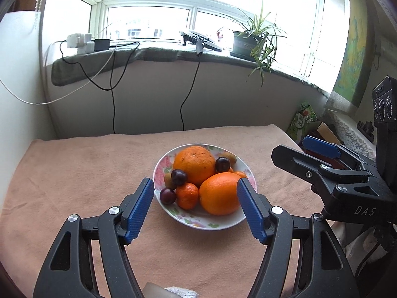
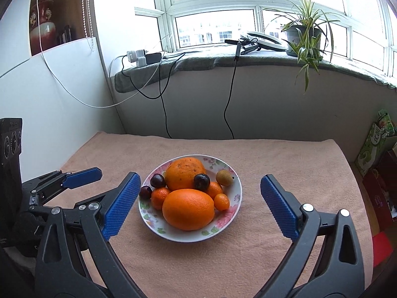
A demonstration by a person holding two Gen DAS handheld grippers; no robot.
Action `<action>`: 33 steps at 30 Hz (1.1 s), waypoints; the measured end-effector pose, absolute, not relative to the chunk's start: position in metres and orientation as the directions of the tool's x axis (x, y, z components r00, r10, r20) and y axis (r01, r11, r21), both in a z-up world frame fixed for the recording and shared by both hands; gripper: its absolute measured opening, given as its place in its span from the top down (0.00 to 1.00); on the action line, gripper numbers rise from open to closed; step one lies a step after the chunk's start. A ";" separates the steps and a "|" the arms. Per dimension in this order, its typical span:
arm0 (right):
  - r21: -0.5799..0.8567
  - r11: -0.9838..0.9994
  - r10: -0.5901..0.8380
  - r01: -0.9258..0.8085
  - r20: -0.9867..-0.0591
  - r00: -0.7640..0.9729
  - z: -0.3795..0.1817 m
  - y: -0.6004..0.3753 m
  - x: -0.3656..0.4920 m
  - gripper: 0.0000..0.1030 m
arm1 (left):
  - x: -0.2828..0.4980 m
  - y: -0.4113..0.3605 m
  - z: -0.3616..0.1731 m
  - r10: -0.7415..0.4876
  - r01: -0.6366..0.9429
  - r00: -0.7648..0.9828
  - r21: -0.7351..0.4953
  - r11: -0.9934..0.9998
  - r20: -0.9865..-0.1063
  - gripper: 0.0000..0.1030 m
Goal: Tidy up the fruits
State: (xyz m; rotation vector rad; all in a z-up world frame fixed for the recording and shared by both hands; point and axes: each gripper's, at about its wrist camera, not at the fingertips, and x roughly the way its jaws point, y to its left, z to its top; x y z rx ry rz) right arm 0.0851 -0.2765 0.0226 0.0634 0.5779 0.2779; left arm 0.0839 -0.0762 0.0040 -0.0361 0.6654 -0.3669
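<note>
A floral plate (image 1: 211, 223) (image 2: 158, 226) sits mid-table, piled with fruit: a big rough orange (image 1: 193, 165) (image 2: 184, 173) at the back, a smooth orange (image 1: 219, 193) (image 2: 188, 209) in front, small tangerines (image 1: 187, 196) (image 2: 158, 197), dark plums (image 1: 178, 176) (image 2: 201, 181), and a brownish longan (image 2: 224, 177). My left gripper (image 1: 194, 211) is open and empty, just in front of the plate. My right gripper (image 2: 201, 209) is open and empty, its pads either side of the plate. Each gripper shows at the edge of the other's view (image 1: 320, 146) (image 2: 82, 175).
A pink towel (image 1: 86, 173) (image 2: 285, 168) covers the table. Behind it are a wall, hanging cables (image 2: 230, 104) and a windowsill with chargers and a potted plant (image 2: 304, 37). Boxes (image 2: 372, 146) stand right of the table.
</note>
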 end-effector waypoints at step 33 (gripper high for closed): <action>0.119 0.967 0.254 -0.226 -0.529 0.810 0.025 -0.276 0.075 0.03 | 0.073 -0.070 0.010 -0.325 0.308 0.748 -0.132 0.942 -0.579 0.33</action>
